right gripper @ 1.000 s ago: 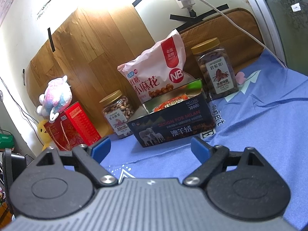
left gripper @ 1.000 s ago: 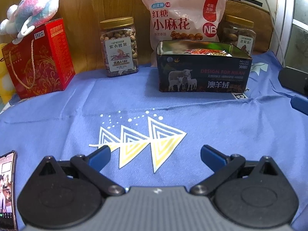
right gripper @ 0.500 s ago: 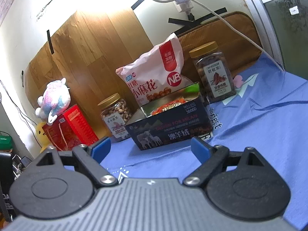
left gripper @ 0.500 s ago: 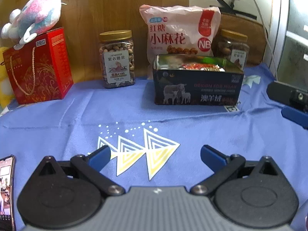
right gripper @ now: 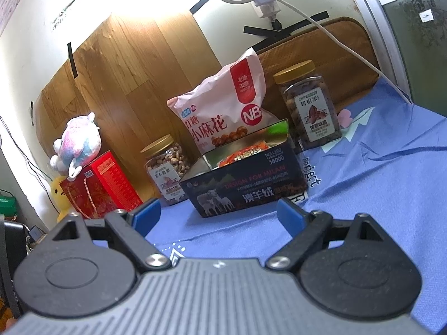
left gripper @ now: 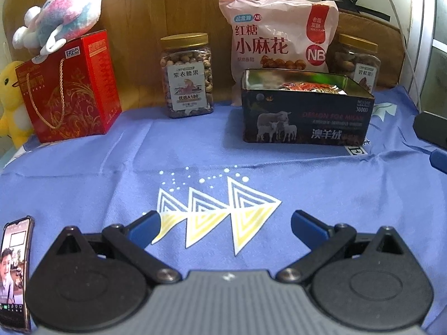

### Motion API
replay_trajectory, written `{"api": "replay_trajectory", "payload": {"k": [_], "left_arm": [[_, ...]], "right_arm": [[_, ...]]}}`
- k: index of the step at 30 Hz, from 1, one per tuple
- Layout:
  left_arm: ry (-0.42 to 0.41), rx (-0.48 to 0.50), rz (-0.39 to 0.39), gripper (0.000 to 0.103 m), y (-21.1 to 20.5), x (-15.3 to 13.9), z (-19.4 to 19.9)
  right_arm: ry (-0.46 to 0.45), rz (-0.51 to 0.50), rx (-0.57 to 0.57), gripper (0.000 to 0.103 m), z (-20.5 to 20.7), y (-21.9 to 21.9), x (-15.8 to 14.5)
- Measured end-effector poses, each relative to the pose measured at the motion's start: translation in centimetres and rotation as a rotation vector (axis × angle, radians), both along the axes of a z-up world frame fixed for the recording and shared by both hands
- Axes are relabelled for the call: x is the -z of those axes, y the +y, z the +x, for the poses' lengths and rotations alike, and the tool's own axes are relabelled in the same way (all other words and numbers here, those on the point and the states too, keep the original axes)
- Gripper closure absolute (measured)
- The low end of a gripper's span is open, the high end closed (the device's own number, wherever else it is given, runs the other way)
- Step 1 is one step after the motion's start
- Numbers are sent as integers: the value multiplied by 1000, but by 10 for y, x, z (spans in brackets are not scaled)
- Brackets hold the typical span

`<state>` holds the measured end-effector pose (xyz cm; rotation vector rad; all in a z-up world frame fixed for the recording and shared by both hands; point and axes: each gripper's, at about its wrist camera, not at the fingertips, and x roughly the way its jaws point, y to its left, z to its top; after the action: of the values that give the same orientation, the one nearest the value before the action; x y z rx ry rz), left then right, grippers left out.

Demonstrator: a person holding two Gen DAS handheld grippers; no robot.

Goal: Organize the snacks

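Note:
A dark open tin (left gripper: 306, 124) with sheep on its side holds red-wrapped snacks (left gripper: 307, 86); it also shows in the right wrist view (right gripper: 245, 189). Behind it leans a pink snack bag (left gripper: 279, 42) (right gripper: 223, 117). A gold-lidded nut jar (left gripper: 187, 75) (right gripper: 164, 164) stands left of the tin, another jar (left gripper: 356, 61) (right gripper: 308, 106) to its right. My left gripper (left gripper: 225, 223) is open and empty over the blue cloth, well short of the tin. My right gripper (right gripper: 219, 212) is open and empty, raised in front of the tin.
A red gift box (left gripper: 69, 86) with a plush toy (left gripper: 58, 25) on top stands at the back left, beside a yellow duck toy (left gripper: 11, 100). A phone (left gripper: 14, 276) lies at the near left. A wooden board (right gripper: 125, 83) backs the cloth-covered surface (left gripper: 195, 162).
Both grippers have pulled back from the tin, which looks smaller in each view. The left view has swung slightly, showing more of the back left. Both stay open.

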<state>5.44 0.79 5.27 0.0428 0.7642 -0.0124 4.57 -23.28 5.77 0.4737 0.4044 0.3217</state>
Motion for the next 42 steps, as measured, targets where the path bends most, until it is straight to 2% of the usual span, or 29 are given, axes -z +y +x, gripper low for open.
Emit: {"api": "replay_trajectory", "payload": {"k": [20,31,42], "left_arm": [[-16,-10,10,0,1,-1,0],[-87,-18,66,0,-1,-15,-2],[-70,-9,77,0,-3,-16,1]], "right_arm": [[7,3,1,11,-1,-1,4],[9,-3,-6,11,-1,1,4],[11,-3,-5,11,-1,1,5]]}}
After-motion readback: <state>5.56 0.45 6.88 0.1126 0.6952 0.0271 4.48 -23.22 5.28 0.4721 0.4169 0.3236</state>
